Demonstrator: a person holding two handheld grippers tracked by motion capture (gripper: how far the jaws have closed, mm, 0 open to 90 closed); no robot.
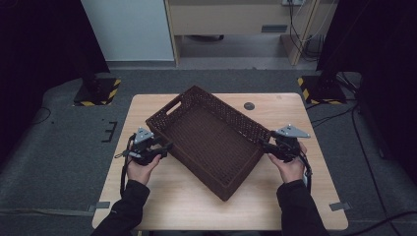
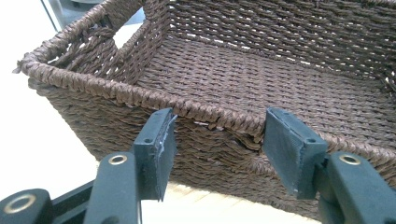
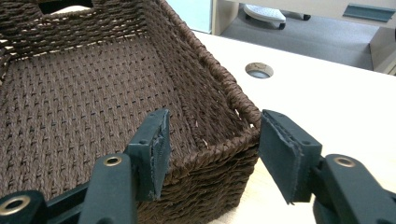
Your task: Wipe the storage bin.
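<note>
A dark brown woven basket (image 1: 211,137) lies empty and turned at an angle on the wooden table (image 1: 172,201). My left gripper (image 1: 166,147) is open at the basket's left long side. In the left gripper view the gripper (image 2: 219,137) faces the outer wall with the rim (image 2: 210,114) just past the pads (image 2: 161,144). My right gripper (image 1: 264,144) is open at the basket's right corner. There the gripper (image 3: 212,140) straddles the corner rim (image 3: 243,105), one pad (image 3: 159,144) over the inside and the other outside. I cannot tell whether any pad touches the weave.
The basket has a handle cut-out (image 1: 172,107) in its far left end wall. A round cable hole (image 1: 249,105) sits in the table behind the basket. Black stands with yellow-striped bases (image 1: 98,91) are on the floor beyond the table.
</note>
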